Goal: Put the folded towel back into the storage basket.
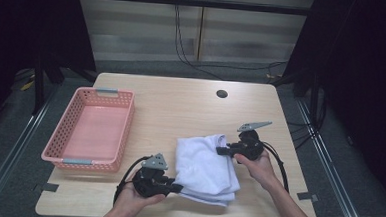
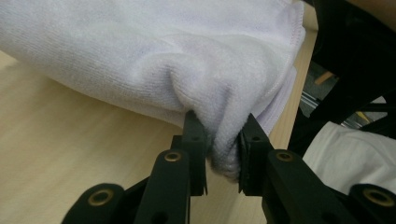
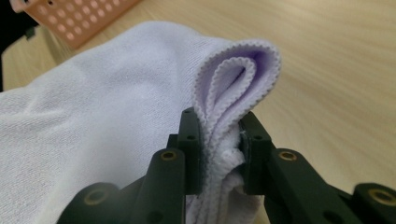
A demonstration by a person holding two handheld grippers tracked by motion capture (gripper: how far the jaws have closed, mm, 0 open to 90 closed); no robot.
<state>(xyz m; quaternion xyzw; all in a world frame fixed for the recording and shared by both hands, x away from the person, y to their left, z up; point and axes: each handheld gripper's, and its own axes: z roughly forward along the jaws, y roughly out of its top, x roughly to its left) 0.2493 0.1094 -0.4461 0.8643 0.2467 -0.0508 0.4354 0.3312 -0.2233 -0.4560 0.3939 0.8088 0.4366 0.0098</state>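
On the wooden table (image 1: 181, 108), both grippers' fingers pinch opposite edges of the white towel (image 1: 203, 166) beside the basket (image 1: 91, 128).

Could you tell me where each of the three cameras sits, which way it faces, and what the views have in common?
High view: above the person's side, looking forward and down on the table; forearms, both hands, left gripper and right gripper show, with the pink basket.
Left gripper view: rides the left gripper, looking along its jaws, shut on the white towel.
Right gripper view: rides the right gripper, jaws shut on a folded towel edge.
Shared: all three show the towel and tabletop; the high and right gripper views share the basket.
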